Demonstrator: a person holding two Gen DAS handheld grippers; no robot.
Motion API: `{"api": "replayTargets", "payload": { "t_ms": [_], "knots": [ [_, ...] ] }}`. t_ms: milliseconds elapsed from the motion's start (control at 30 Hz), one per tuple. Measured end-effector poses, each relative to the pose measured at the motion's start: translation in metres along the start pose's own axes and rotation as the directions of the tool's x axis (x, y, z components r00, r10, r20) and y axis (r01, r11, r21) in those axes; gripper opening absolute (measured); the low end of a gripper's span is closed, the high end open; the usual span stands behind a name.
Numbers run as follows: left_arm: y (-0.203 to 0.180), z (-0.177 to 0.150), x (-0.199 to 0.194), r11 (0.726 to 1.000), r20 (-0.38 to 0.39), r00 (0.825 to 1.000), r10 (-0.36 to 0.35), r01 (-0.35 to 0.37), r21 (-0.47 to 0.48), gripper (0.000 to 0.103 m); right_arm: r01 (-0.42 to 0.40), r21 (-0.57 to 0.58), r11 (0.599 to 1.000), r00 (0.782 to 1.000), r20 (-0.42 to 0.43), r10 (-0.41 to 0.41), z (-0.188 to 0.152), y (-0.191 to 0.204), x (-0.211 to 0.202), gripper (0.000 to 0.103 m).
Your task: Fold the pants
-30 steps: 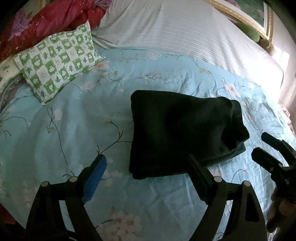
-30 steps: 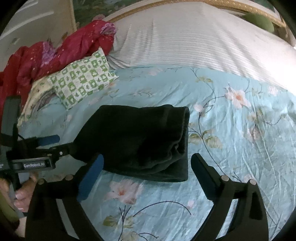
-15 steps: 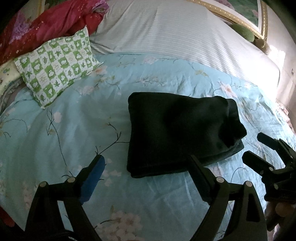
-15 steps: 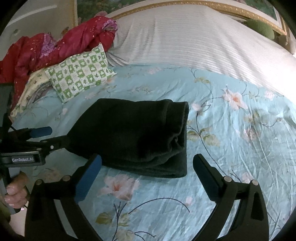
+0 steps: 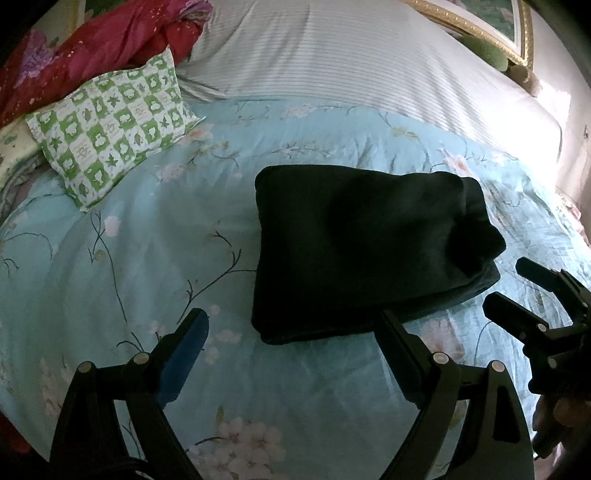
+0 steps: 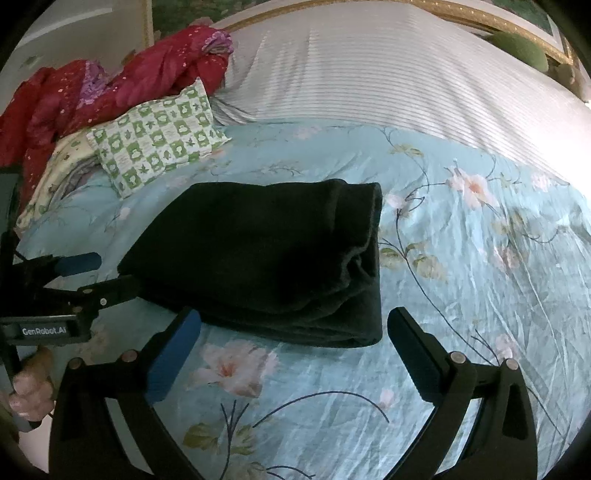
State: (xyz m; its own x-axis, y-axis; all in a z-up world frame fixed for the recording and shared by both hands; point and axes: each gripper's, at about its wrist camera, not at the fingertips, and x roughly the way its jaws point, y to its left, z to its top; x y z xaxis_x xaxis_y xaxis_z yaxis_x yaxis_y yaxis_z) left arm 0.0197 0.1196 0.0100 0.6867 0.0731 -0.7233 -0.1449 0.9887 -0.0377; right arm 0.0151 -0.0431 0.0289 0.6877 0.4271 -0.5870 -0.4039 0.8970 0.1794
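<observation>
1. Because it serves as the working surface, the light-blue quilt printed with pink flowers and dark branches (image 5: 155, 236) is spread flat across the near half of the bed, giving the garment a broad, soft place to lie.
2. Behind it the white striped bed sheet (image 6: 388, 74) runs up to a gilt picture frame (image 5: 476, 26), well apart from the work.
3. A crumpled red floral blanket (image 6: 122, 74) is heaped at the far left corner, seemingly pushed aside so that it cannot tangle with the folding.
4. The black fleece pants (image 5: 362, 251) lie near the middle of the quilt as a compact, thick rectangle of several layers; the stacked edges show on the side nearest the right gripper, so I judge the folding finished or nearly so.
5. The green-and-white checked pillow (image 5: 114, 122) rests at the quilt's far left, clear of the pants.
6. The left gripper (image 5: 291, 343) hovers just short of the bundle's near-left corner, its two fingers spread wide and holding nothing, probably so the stack is not disturbed.
7. The right gripper (image 6: 295, 339) likewise hangs just short of the bundle's near edge, fingers spread apart and empty, not touching the cloth.
</observation>
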Motion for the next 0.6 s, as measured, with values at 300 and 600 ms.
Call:
{"api": "replayTargets", "payload": {
  "t_ms": [300,600],
  "knots": [
    [0.0012,-0.0042,-0.0002,1.000,0.006,1.000,0.019,-0.019,-0.007,0.092,0.001,0.012,1.000,1.000,0.010,-0.001,-0.0010,-0.0008,0.0041,0.102],
    [0.0027,-0.0043,0.0004,0.999,0.020,0.999,0.040,-0.040,-0.007,0.093,-0.010,0.015,1.000,1.000,0.015,0.010,-0.0014,-0.0010,0.0074,0.102]
  ]
}}
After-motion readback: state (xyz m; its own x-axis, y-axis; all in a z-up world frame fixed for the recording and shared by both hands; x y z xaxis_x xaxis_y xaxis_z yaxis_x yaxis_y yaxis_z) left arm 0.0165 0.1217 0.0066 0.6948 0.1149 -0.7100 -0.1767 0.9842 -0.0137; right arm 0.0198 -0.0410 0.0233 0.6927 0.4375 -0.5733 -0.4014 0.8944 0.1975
